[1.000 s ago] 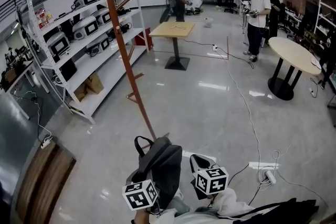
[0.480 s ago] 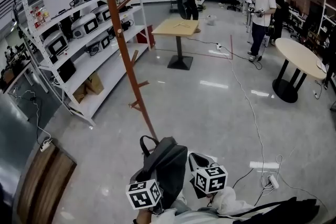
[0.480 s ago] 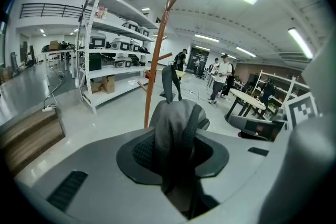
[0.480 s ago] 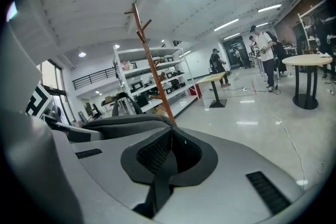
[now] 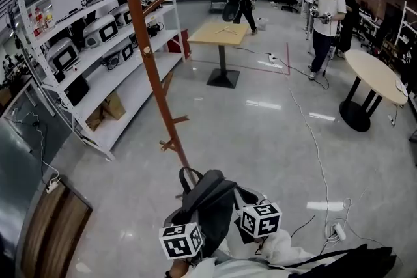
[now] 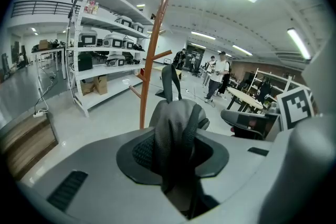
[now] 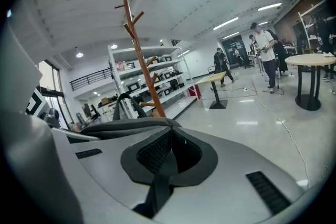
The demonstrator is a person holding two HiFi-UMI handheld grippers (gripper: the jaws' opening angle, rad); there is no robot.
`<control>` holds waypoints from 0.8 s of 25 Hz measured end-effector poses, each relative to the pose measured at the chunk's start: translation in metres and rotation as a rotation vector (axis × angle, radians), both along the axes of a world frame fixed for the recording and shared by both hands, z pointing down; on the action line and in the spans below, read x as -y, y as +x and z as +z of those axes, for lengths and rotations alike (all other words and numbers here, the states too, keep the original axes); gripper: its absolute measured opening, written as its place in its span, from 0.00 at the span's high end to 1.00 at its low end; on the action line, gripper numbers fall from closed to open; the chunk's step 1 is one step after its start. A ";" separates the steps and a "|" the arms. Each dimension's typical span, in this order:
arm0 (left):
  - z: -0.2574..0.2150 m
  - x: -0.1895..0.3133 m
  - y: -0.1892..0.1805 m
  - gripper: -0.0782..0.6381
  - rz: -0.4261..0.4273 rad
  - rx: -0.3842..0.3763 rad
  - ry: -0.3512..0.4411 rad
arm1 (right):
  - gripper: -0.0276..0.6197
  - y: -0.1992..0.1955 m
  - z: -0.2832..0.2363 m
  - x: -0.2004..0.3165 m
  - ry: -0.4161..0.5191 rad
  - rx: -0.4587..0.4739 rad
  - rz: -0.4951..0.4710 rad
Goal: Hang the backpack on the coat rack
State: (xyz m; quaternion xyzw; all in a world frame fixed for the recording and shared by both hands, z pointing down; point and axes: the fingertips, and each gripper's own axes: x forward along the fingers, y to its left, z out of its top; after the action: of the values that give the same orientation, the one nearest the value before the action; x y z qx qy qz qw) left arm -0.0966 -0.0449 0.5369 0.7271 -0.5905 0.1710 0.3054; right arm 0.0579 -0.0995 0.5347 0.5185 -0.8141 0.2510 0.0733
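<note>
Rack [image 5: 153, 68] nearer; backpack [image 5: 210, 202] in left gripper [image 6: 176, 165], probably right [image 7: 164, 165].

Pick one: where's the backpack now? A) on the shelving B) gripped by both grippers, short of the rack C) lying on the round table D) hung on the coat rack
B: the backpack is clamped in the left gripper and right gripper, with the coat rack standing ahead of it.
</note>
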 end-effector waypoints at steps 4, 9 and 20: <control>0.001 0.025 -0.001 0.74 0.023 -0.004 -0.005 | 0.94 -0.006 0.000 0.026 -0.003 -0.007 0.008; 0.003 0.052 -0.003 0.74 0.046 -0.010 -0.007 | 0.94 -0.011 -0.002 0.053 0.002 -0.009 0.024; 0.005 0.086 -0.004 0.74 0.105 -0.011 -0.008 | 0.94 -0.019 0.000 0.086 -0.012 -0.024 0.050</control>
State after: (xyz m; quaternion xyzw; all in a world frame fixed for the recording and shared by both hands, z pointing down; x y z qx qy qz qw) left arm -0.1010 -0.1306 0.5419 0.7568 -0.5492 0.1850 0.3023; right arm 0.0386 -0.1858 0.5352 0.5410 -0.7986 0.2515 0.0798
